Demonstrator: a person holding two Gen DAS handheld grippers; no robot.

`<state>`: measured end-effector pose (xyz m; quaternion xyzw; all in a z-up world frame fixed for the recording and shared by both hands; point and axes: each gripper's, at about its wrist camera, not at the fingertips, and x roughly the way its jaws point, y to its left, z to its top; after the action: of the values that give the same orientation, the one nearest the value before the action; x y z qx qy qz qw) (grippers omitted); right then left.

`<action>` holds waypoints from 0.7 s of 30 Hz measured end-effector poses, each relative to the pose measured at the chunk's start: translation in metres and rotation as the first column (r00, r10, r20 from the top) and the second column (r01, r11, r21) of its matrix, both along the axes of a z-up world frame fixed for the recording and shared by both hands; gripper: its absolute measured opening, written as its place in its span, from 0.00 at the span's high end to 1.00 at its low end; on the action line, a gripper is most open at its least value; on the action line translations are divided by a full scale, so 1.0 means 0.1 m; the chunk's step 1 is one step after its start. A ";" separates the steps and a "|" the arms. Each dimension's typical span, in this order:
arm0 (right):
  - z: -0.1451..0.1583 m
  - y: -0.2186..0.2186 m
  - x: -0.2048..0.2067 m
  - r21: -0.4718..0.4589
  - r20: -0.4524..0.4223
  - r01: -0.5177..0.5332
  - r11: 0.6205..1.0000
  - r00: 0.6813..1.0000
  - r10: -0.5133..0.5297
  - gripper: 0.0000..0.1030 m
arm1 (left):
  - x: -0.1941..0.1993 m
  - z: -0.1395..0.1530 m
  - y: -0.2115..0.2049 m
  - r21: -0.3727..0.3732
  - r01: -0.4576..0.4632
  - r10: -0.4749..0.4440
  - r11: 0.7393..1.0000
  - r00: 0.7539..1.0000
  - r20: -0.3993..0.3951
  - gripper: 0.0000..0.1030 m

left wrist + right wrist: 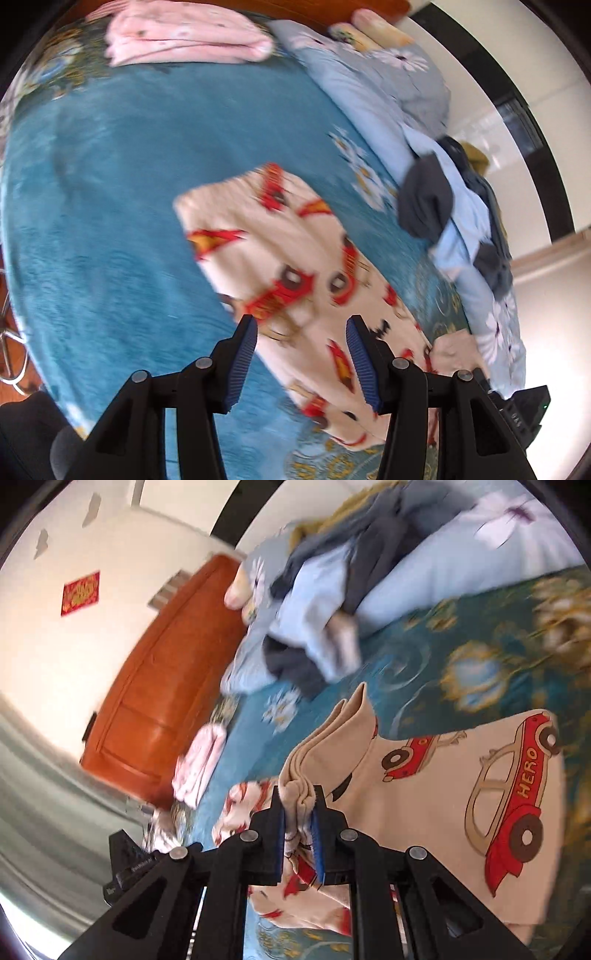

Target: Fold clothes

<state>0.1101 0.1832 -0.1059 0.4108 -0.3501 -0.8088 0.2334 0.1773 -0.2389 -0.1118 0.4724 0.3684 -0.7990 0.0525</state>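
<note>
Bed, covered by a teal blanket (110,192) with floral border; it carries everything. Folded pink garment (184,33) lies at the far end near the orange-brown headboard (155,686). A loose heap of grey and pale-blue clothes (454,206) sits on the light-blue quilt (369,92) along the bed's far side, unfolded.

Working item: cream car-print garment (280,266), spread on the blanket between the two tools. In the left wrist view its long axis runs diagonally, from a squared end up and left of centre down toward the lower right. One end looks flat; the other is raised.

Right gripper (298,808): jaws nearly closed, blue pads pinching a bunched fold of the cream fabric. The pinched edge stands up off the bed, several layers visible fanning above the pads. The rest of the garment trails away to its right, printed side up.

Left gripper (301,332): jaws wide apart, nothing between the pads. It hangs just above the garment's middle; whether it touches the cloth I cannot tell, frame is blurred.

Judgement: the right tool owns the lifted end, so the fold likely travels along the long axis toward the flat far end. The left tool is nearer that flat part and would need to pin or grasp there.
</note>
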 end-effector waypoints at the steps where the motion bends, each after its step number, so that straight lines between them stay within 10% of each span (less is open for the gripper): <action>1: -0.06 -0.15 -0.04 0.018 0.017 -0.017 1.000 1.000 0.016 0.88 | 0.04 -0.02 -0.11 -0.002 -0.028 0.028 1.000 1.000 0.005 0.47; 14: -0.40 -1.14 -0.13 0.335 0.118 -0.130 0.933 0.988 0.095 0.84 | -0.09 -0.44 -0.64 0.067 -0.184 0.182 0.981 0.983 0.038 0.47; 18: -0.40 -1.18 -0.12 0.279 0.114 -0.222 0.934 0.974 0.198 0.56 | -0.17 -0.52 -0.67 0.092 -0.197 0.195 0.976 0.980 0.032 0.47; 21: -0.34 -1.16 -0.10 0.214 0.096 -0.299 0.930 0.954 0.285 0.56 | -0.22 -0.57 -0.67 0.120 -0.203 0.202 0.972 0.979 0.020 0.47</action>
<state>0.0999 0.0668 -0.1396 0.5077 -0.1979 -0.7861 0.2917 0.1553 -0.3059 -0.1684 0.4379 0.4622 -0.7638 0.1064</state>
